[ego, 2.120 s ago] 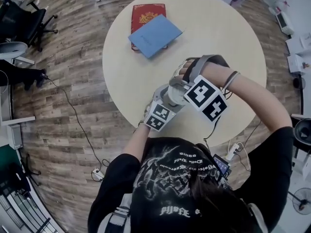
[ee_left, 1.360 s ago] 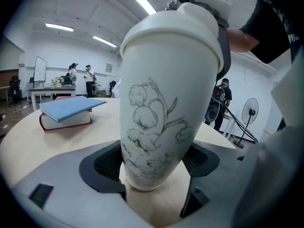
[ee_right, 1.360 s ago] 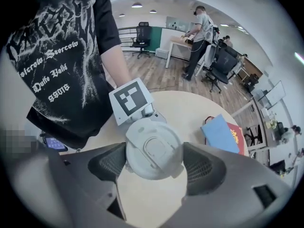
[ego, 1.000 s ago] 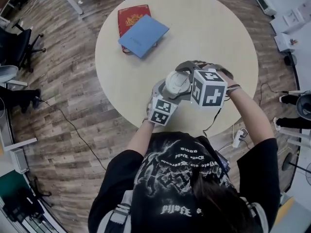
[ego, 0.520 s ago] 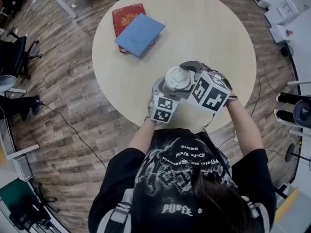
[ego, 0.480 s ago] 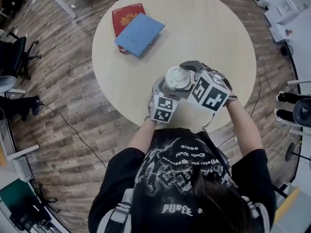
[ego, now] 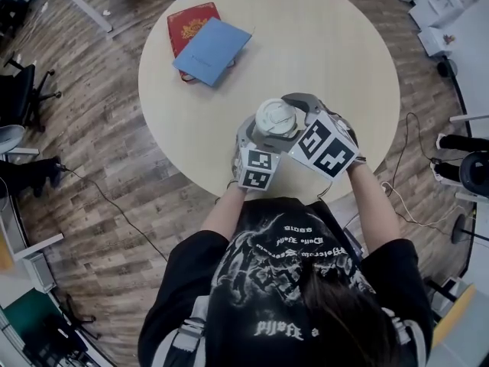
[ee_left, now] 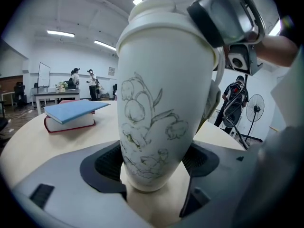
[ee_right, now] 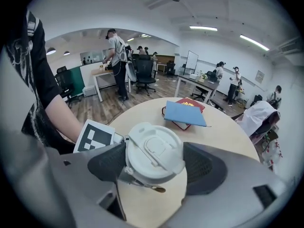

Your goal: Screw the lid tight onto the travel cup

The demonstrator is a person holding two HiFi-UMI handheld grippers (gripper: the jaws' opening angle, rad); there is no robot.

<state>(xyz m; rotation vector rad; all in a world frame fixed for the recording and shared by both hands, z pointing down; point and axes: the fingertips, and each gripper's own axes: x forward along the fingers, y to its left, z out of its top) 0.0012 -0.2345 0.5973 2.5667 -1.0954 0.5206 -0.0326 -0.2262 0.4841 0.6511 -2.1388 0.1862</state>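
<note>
White travel cup point(ee_left: 156, 103) sits between the jaws of your left gripper point(ee_left: 154, 163), which clamp its lower body so it cannot spin. The jaws of your right gripper point(ee_right: 156, 163) pinch the lid point(ee_right: 154, 151) on top, placed, I judge, to twist it tight.

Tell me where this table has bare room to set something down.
Bare: the table's right side, from the blue book to the rim, and the strip between that book and the travel cup. Crowded: the near edge, where the left gripper grips the cup and the right gripper its lid.
</note>
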